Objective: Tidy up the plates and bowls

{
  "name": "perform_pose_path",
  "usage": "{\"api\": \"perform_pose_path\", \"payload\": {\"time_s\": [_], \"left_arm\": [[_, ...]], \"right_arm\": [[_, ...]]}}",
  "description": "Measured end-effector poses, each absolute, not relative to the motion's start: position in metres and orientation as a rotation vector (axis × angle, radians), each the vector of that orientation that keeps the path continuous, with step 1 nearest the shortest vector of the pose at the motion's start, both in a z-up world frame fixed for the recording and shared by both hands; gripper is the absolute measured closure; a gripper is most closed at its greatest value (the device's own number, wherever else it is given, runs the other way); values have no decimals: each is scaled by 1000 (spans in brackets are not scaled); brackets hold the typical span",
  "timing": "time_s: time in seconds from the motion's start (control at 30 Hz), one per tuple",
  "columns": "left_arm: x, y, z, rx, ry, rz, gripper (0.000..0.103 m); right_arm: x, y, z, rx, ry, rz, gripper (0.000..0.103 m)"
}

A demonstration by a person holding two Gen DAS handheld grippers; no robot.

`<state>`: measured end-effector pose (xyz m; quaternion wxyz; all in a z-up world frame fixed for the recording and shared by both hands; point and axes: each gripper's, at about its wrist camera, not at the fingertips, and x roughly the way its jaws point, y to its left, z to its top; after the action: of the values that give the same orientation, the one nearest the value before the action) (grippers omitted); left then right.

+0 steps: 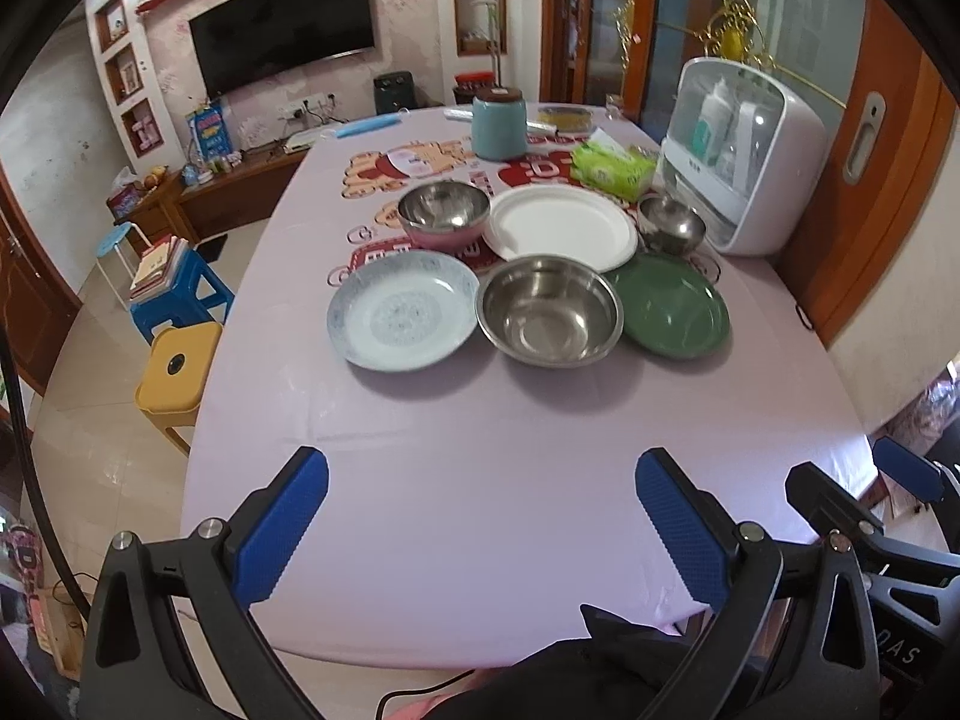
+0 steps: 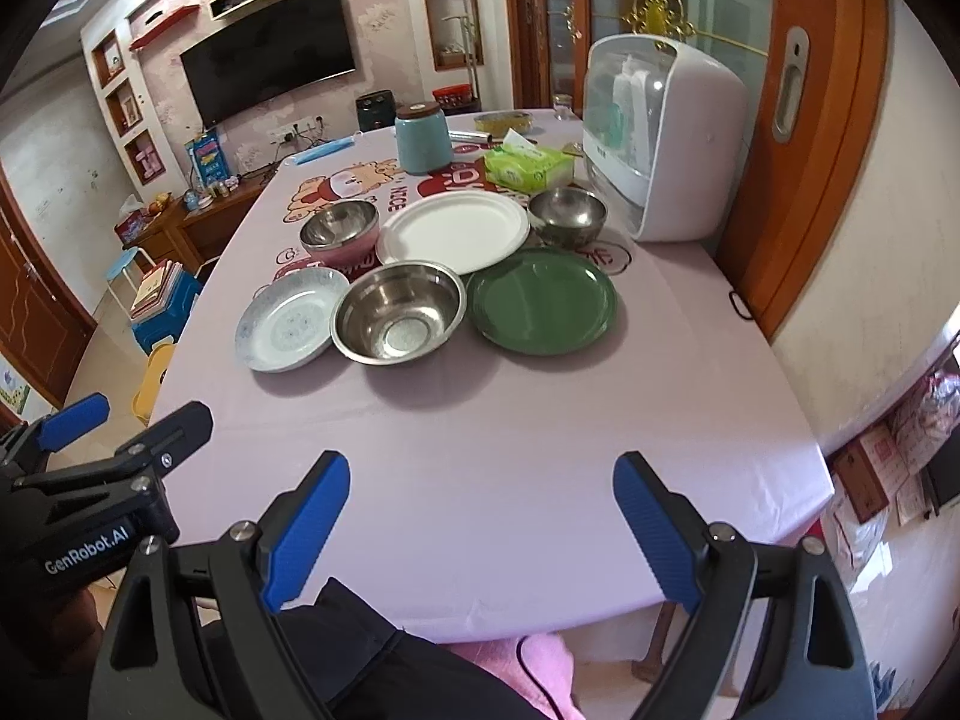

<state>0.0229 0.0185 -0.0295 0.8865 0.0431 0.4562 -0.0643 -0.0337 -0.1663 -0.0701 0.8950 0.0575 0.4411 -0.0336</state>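
Both claws hang over the near edge of the lilac-clothed table (image 1: 480, 450), the left gripper (image 1: 480, 516) and right gripper (image 2: 480, 516) each spread wide with nothing between the pads. The dishes sit well ahead, toward the table's middle — no long axis, all round. The large stainless steel bowl (image 2: 398, 312) lies dead ahead; the green round plate (image 2: 543, 303) is nearer the right hand, the pale blue patterned ceramic plate (image 1: 402, 315) nearer the left. Behind stand a white paper plate (image 1: 561, 228), a pink-sided steel bowl (image 1: 444, 213) and a small steel bowl (image 2: 567, 216) — apparently empty.
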Motion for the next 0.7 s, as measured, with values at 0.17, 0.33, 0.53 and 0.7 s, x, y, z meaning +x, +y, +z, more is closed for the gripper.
{"api": "perform_pose_path", "payload": {"time_s": [0.17, 0.33, 0.53, 0.7], "left_arm": [[27, 23, -40, 95, 1003, -159, 1], [39, 19, -45, 92, 1038, -178, 1], [67, 13, -40, 57, 1061, -223, 1], [97, 7, -35, 27, 1078, -196, 1]], "right_arm": [[-38, -165, -71, 145, 925, -91, 13], [-32, -171, -76, 168, 950, -106, 13], [-13, -185, -70, 197, 947, -96, 13], [12, -201, -67, 218, 954, -74, 13]]}}
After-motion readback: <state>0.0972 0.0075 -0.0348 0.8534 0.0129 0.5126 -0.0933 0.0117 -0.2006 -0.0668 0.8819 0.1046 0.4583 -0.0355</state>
